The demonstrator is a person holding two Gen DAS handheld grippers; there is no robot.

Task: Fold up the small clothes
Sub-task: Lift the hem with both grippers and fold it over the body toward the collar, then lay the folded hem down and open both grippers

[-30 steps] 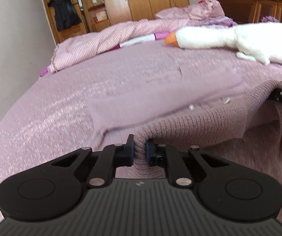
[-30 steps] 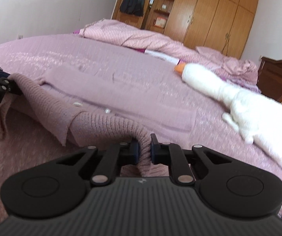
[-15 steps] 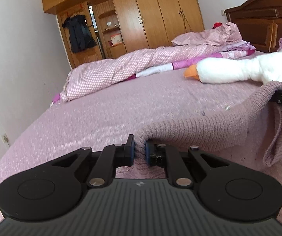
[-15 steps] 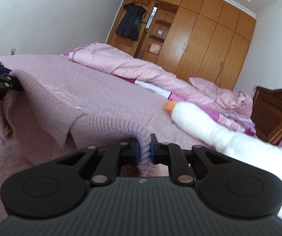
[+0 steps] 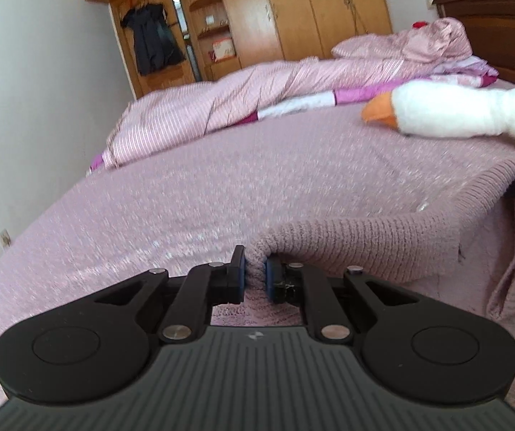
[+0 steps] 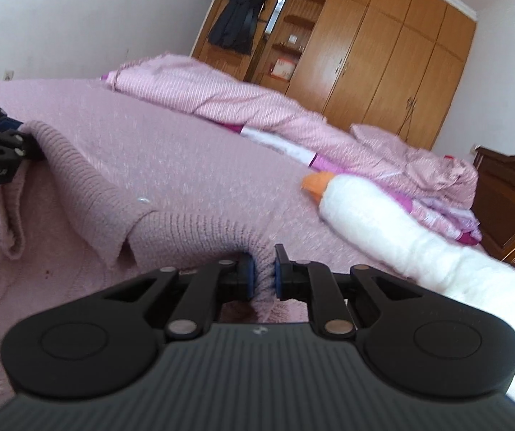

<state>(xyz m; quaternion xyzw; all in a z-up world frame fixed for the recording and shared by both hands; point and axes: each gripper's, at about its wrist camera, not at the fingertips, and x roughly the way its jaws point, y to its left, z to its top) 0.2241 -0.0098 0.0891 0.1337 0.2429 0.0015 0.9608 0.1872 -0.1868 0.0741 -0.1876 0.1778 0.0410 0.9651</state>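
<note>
Two black two-finger grippers share one dusty-pink ribbed knit cardigan [image 5: 372, 248], lifted off a mauve textured bedspread [image 5: 185, 194]. The left gripper [image 5: 256, 277] is clenched on one end of the ribbed hem, a fold of knit bunched between its blue-lined pads. The right gripper [image 6: 264, 276] pinches the other end the same way. From the left wrist view the right gripper is cut off at the frame's edge, only dark linkage showing where the hem reaches it. From the right wrist view the left gripper appears partly, at the left border.

Between them the hem sags in an arc, hiding most of the garment's body below it; one small pale button [image 6: 143, 200] peeks out by the overlap. A white plush goose with an orange beak [image 6: 372, 215] lies beyond, its body running out of frame. Farther back, slightly blurred, sit a striped pink duvet [image 5: 228, 97] and a wooden wardrobe [image 6: 383, 61].
</note>
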